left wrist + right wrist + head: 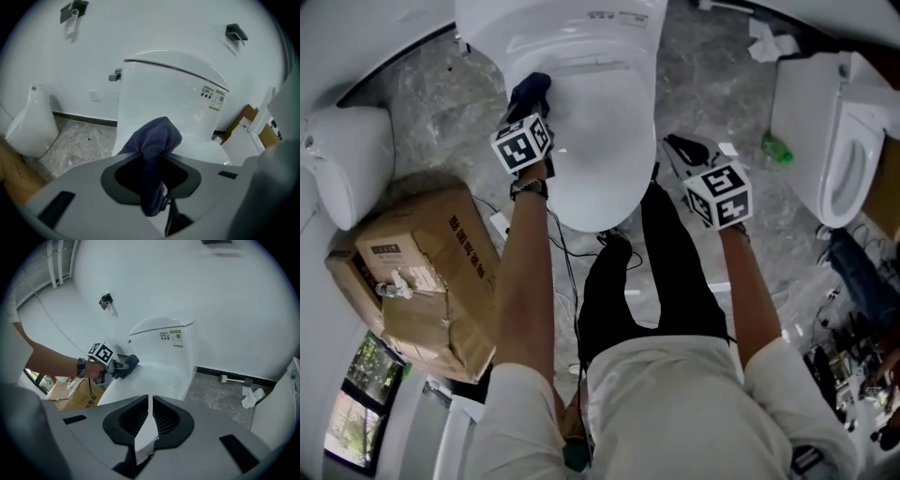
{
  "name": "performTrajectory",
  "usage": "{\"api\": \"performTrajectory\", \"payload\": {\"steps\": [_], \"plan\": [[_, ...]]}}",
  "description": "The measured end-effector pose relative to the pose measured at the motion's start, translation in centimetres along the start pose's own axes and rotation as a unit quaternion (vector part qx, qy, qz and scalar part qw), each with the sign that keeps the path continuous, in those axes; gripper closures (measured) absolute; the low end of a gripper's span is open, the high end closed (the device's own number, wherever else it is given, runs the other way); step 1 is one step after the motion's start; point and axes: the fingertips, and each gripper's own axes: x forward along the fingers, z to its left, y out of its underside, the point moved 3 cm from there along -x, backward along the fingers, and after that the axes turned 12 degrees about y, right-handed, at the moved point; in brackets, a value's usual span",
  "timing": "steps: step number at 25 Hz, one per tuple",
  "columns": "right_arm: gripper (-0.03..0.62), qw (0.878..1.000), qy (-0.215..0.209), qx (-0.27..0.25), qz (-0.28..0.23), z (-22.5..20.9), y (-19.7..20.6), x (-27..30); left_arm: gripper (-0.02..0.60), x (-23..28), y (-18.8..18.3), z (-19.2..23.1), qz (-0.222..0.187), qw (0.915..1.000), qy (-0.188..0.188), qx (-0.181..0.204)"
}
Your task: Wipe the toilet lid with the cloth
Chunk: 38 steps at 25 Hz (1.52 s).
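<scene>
Currently, the main risk is the grip. The cloth (157, 136) is pinched as a bunched fold between the jaws of the left hand-held gripper (152, 161), with a loose tail hanging below. Dragging it across the toilet lid (600, 141) could tug the fold out or roll it up, so that hard jaw tips scrape the glossy surface instead of fabric. A steep approach could also leave only a narrow stripe wiped. The right hand-held gripper (150, 411) has its jaws almost together with nothing between them. It sits off the lid's front right edge and could get in the way of a full sweep. In the head view the cloth (531, 90) is at the lid's rear left edge, close to the tank (562, 23). Whether it touches the lid cannot be told.
</scene>
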Motion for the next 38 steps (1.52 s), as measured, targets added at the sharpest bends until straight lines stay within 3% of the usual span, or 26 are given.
{"api": "performTrajectory", "payload": {"steps": [4,8,15,20,25,38], "plan": [[0.545,0.999,0.022,0.027,-0.003,-1.7,1.0,-1.2,0.480,1.2,-0.3,-4.2,0.009,0.9993,0.003,0.036],[0.545,0.998,0.038,0.048,-0.007,-3.0,2.5,-2.6,0.480,3.1,0.4,-9.0,0.028,0.9945,0.009,0.101],[0.545,0.995,0.069,0.064,-0.012,-4.5,5.6,-5.4,0.480,4.9,4.2,-18.5,0.053,0.9822,0.076,0.163],[0.545,0.994,0.084,0.073,-0.024,-3.9,6.4,-6.9,0.480,3.9,8.2,-21.7,0.080,0.9719,0.105,0.195],[0.545,0.993,0.089,0.073,-0.029,-2.3,6.7,-7.4,0.479,2.4,9.6,-19.9,0.086,0.9682,0.105,0.210],[0.545,0.994,0.091,0.046,-0.048,3.0,4.3,-5.9,0.479,-1.2,7.8,-8.4,0.073,0.9750,0.056,0.202]]}}
